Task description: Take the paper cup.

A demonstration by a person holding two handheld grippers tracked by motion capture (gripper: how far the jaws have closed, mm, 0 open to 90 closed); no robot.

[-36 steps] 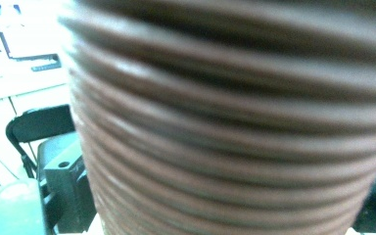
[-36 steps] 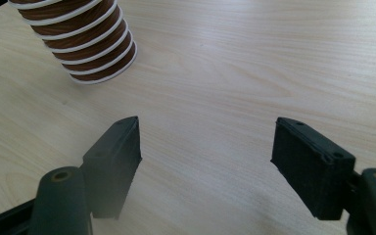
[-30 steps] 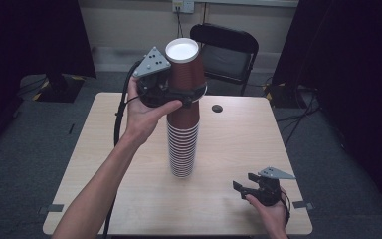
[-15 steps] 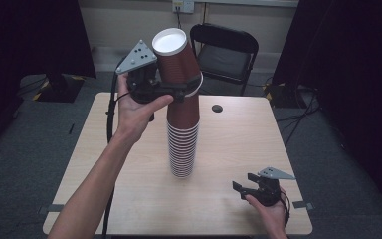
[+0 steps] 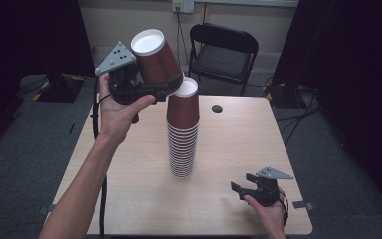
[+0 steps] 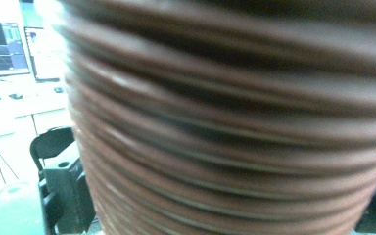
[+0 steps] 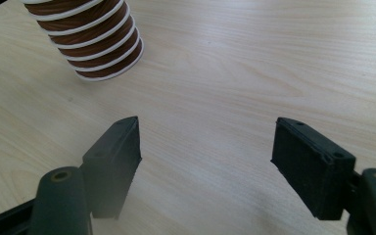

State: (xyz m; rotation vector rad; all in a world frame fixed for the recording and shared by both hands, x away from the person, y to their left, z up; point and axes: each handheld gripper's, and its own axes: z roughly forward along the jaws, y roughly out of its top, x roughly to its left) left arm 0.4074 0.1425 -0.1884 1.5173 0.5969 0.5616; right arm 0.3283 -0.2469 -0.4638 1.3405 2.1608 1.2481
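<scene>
- Top bunch of cups (image 5: 157, 62) is already off the stack, tilted up and left of it, pinched in the left claw (image 5: 165, 89).
- The tall cup stack (image 5: 182, 133) stands mid tabletop (image 5: 129, 174).
- Left to do: set that bunch down somewhere.
- Right claw (image 5: 246, 185) rests near right on the tabletop, spread, holding nothing.

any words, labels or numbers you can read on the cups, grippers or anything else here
No text can be read anywhere.
The held brown paper cups and the stack of cups on the table: plain, no print.
Monitor screens in the left gripper view: graphics too blurred to read.
The left gripper and right gripper: no labels seen.
</scene>
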